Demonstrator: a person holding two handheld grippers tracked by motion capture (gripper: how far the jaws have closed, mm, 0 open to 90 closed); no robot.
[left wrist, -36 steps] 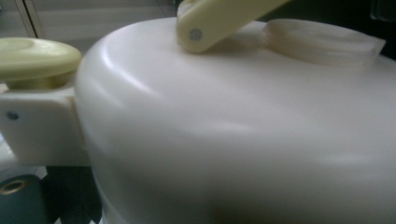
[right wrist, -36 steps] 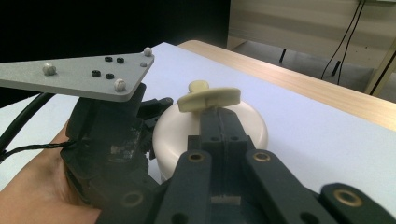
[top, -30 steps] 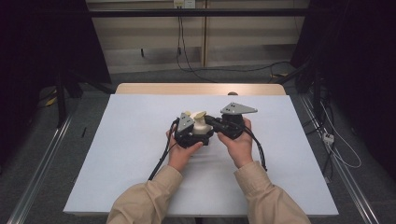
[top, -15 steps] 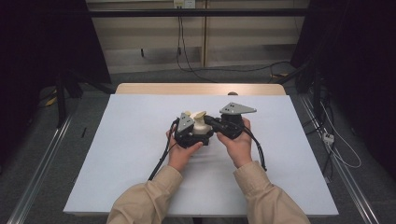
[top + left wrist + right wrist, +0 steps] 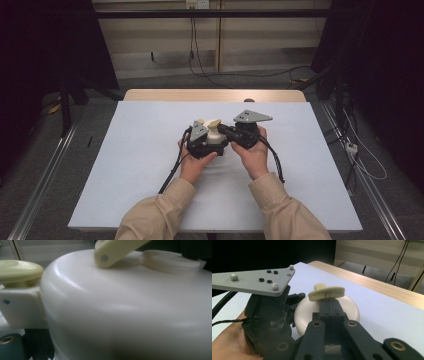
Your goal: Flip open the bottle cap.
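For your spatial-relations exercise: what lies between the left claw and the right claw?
In the high view, a cream container with a pale yellow lid handle sits between the left claw and right claw.

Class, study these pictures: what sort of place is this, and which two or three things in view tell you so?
Probably a lab or recording workspace, not a home. A plain table under a white sheet stands between dark curtains, cables trail over the grey floor, and a person holds a camera-bearing claw in each hand around a cream container.
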